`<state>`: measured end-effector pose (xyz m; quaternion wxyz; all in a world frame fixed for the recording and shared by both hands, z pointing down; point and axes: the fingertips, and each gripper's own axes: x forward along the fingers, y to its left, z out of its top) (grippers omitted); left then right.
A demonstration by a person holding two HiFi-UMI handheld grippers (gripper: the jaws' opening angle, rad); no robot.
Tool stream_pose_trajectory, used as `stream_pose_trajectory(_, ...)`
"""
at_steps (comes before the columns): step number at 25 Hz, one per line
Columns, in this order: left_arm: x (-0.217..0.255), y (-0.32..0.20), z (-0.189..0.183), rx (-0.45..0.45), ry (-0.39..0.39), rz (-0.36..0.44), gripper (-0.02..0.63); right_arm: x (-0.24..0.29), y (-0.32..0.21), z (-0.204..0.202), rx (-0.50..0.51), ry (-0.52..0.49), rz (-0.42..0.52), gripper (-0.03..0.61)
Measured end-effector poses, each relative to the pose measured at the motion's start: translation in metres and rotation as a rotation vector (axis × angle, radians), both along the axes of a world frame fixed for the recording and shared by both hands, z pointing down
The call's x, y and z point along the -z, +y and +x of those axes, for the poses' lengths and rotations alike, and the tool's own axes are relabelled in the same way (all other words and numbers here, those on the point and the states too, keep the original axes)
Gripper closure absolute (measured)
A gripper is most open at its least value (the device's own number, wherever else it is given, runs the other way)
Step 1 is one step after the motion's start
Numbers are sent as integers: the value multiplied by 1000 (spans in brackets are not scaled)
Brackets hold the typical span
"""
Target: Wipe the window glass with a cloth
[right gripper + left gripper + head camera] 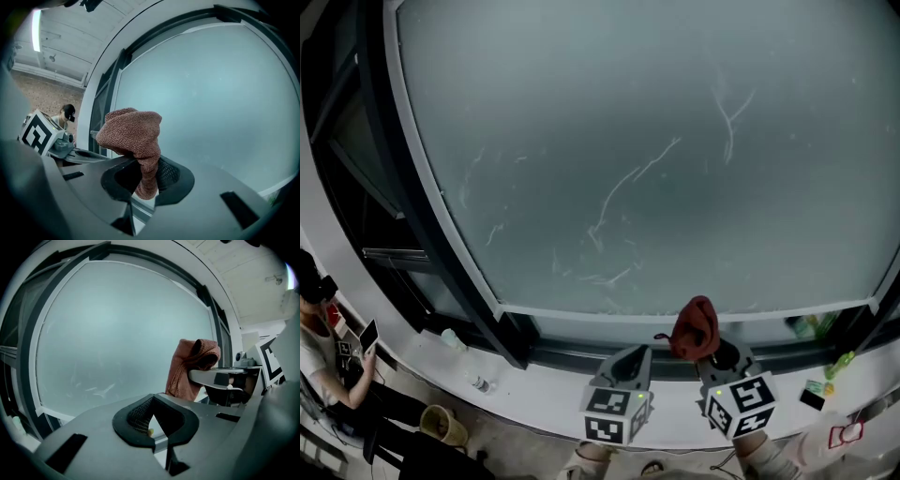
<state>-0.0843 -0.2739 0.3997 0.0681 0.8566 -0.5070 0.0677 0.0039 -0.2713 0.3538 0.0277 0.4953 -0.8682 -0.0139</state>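
Facing a broad pane of window glass point(656, 141) marked with pale, wandering streaks point(619, 192), a person holds two hand-held grippers low at the pane's bottom edge, above a white sill point(534, 394). The right gripper point(145, 187) has its jaws clamped on the lower tail of a reddish-brown knitted cloth point(133, 133), and the bunched body of the cloth stands up above the jaws, pointing at the glass. The left gripper point(154, 427) sits just beside it with its jaws closed on nothing, and appears to have no part in the work at this point. From above, the cloth shows against the dark window frame point(422, 234) at the foot of the pane. It looks to be short of the glass, though contact cannot be ruled in or out from these angles. By that reading the cloth is in hand and ready, but the wiping stroke is not under way, and the streaks across the middle and upper right of the pane look untouched. The next move would call for lifting the right gripper and pressing the cloth's bunched head flat to the glass, then sweeping across the marked area with the grip firm enough that the loosely held fabric does not slip free. A seated person point(319, 347) is visible at the far lower left, and green items point(811, 325) rest on the sill at right.
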Motion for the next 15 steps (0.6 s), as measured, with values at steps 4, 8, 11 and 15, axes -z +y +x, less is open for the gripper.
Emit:
stream_pose_trajectory(4,1,-35,-4,-11,-1,2,609,-1,-35,-6,-20,4,-3,531)
stream_pose_trajectory(8,3,-64,-5,-18,-5,7,609,0,-66,-14,-29,16,-4,531)
stream_pose_trajectory(11,4,-82,-4,-18,-3,8,609,4,-87,-21,-24,30,6,531)
stream_pose_trajectory(15,7,-105,-4,-5,-6,14,609,17,-115,-27,-20,43,37,531)
